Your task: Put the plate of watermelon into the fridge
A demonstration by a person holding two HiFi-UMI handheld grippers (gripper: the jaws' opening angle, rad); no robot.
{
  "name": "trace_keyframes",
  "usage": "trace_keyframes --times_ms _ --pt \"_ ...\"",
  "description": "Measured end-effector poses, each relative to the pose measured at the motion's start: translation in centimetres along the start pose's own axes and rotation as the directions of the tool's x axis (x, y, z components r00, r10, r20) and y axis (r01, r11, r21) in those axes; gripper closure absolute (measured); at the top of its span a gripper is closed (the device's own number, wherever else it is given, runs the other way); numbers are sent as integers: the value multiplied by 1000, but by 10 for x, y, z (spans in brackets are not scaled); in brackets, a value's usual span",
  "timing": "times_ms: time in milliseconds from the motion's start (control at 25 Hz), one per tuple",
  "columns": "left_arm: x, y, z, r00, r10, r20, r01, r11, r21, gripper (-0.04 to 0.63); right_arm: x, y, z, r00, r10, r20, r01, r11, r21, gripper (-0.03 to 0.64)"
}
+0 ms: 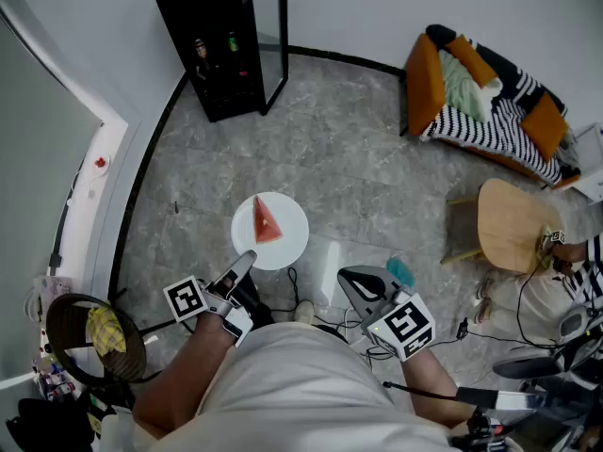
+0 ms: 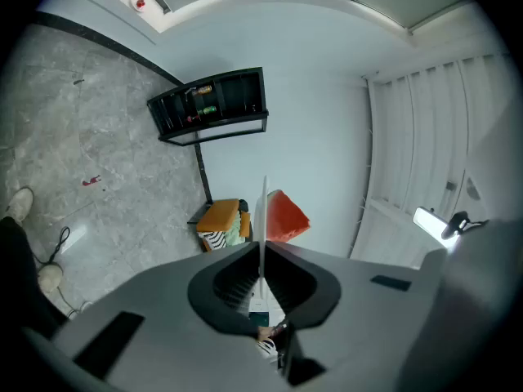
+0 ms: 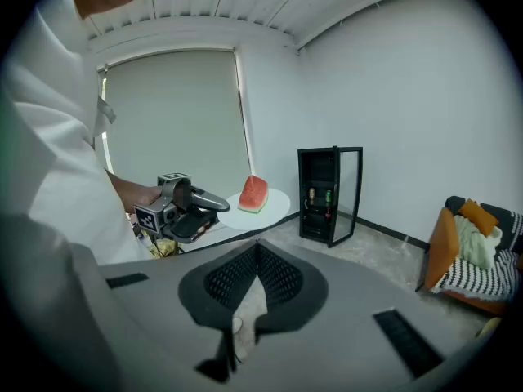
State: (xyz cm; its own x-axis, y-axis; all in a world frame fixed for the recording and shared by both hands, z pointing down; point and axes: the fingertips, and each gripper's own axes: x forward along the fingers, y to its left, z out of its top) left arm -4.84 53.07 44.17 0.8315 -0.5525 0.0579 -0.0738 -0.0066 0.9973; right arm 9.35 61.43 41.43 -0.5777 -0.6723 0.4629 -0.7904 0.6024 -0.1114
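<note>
The left gripper [image 2: 261, 256] has its grey jaws nearly together, pinched on the rim of the round white plate [image 1: 293, 226], which in the left gripper view runs edge-on as a thin white line up from between the ribbed pads; the plate is held out level above the grey marbled floor [image 1: 349, 149] at the centre of the head view, and on it rests the red triangular wedge of watermelon with a green rind [image 1: 267, 222], near the plate's middle. The right gripper [image 3: 257, 253] sits at the lower right of centre in the head view, its jaws closed tip to tip with nothing between them, only floor showing through the gap behind the tips. The black tall fridge with a glass door [image 1: 217, 45] stands at the upper left of the head view against the white wall, well apart from the plate, with its door swung open and two small bottles [image 1: 216, 48] on a shelf inside; their labels are too small to read. Each gripper carries a white cube with black square markers [image 1: 187, 299], which bear a pattern and no letters, and no other writing can be read in any view
</note>
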Motion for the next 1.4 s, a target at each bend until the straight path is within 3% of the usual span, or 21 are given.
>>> trace_keyframes --times_ms 200,360,640,840,1080,1400 --pt "0 4 -2 1000 8 24 -8 1000 -3 571 2 4 -5 999 36 -6 -36 999 -10 601" --pt "7 11 19 999 13 45 -13 1000 -11 571 23 -6 -3 998 54 -15 -54 998 -12 601" --pt "54 19 91 999 -8 36 8 1000 1 571 83 -58 38 999 36 -19 -37 999 -30 600" --pt "98 15 159 999 -27 29 27 1000 14 571 135 -94 92 999 27 -30 -30 996 -85 595" --pt "142 16 235 999 -34 19 33 999 18 571 207 -132 151 999 38 -2 -38 992 -118 534" --pt "197 28 327 994 -25 107 26 1000 -7 571 288 -196 204 995 96 -1 -95 983 -154 534"
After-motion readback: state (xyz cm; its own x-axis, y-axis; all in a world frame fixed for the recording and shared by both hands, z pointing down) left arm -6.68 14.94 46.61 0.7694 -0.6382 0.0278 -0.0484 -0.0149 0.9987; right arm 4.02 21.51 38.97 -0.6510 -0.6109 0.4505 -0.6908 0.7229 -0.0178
